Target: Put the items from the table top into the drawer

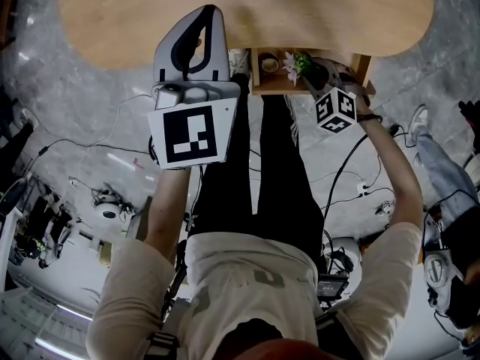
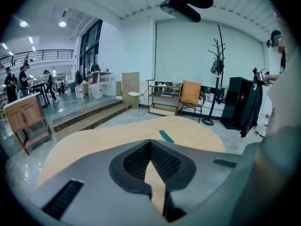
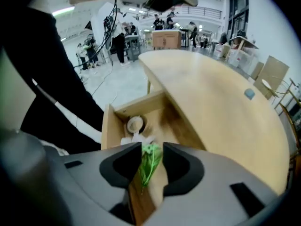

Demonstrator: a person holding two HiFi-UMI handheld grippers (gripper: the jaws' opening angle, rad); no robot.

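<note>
Holds right hand-held gripper (image 3: 151, 146) half open, loose around green plastic sprig (image 3: 149, 165) in pale wooden drawer (image 3: 110, 126); left hand-held gripper (image 2: 150, 143) closed, empty, over tan wooden worktop (image 2: 94, 142).

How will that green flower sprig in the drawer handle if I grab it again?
The flower sprig looks thin and leafy, so it is probably floppy and very light. Its leaves show between the open fingers of the right gripper, so they might snag. Down in the drawer, it seems unlikely to roll.
</note>
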